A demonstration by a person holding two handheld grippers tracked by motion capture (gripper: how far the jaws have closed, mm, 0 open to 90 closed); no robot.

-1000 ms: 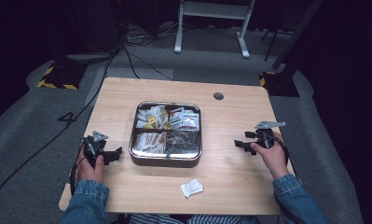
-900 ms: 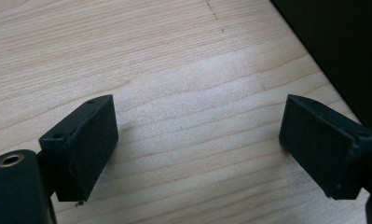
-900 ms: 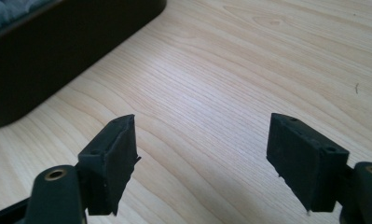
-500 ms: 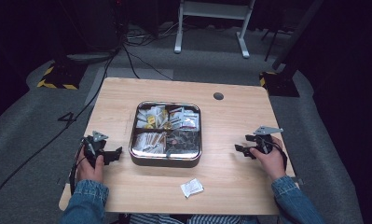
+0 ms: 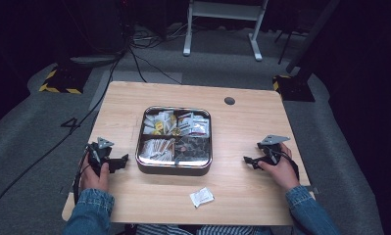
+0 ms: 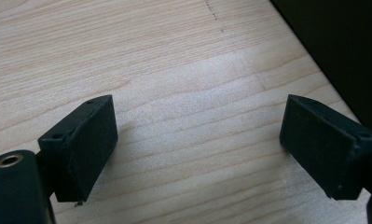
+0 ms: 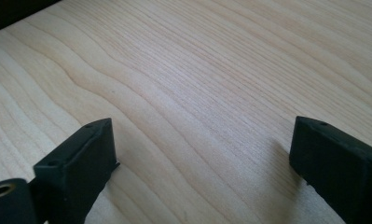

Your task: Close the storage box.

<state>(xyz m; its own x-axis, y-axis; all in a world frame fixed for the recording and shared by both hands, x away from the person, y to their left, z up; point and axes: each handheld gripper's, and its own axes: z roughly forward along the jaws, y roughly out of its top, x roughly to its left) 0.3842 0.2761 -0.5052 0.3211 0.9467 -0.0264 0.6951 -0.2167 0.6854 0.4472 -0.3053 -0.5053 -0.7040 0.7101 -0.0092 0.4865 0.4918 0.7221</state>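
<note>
A square metal tray [image 5: 173, 170] with compartments full of small packets sits mid-table. My left gripper [image 5: 120, 160] rests on the wood to the left of the tray, pointing at it. Its jaws stand open over bare wood [image 6: 197, 121]. To the right of the tray my right gripper [image 5: 249, 160] lies low on the table, pointing left. Its jaws have just been opening and stand wide with nothing between them [image 7: 202, 140]. A white packet [image 5: 202, 197] lies alone near the front edge.
The wooden table [image 5: 252, 127] has a round cable hole [image 5: 229, 101] at the back right. Cables and a white stand [image 5: 222, 29] are on the grey floor beyond the table. The dark tray wall [image 6: 342, 51] shows to the right of the left gripper's jaws.
My right hand has sunk a little toward the tabletop. The left hand, the tray and the loose packet are where they were.
</note>
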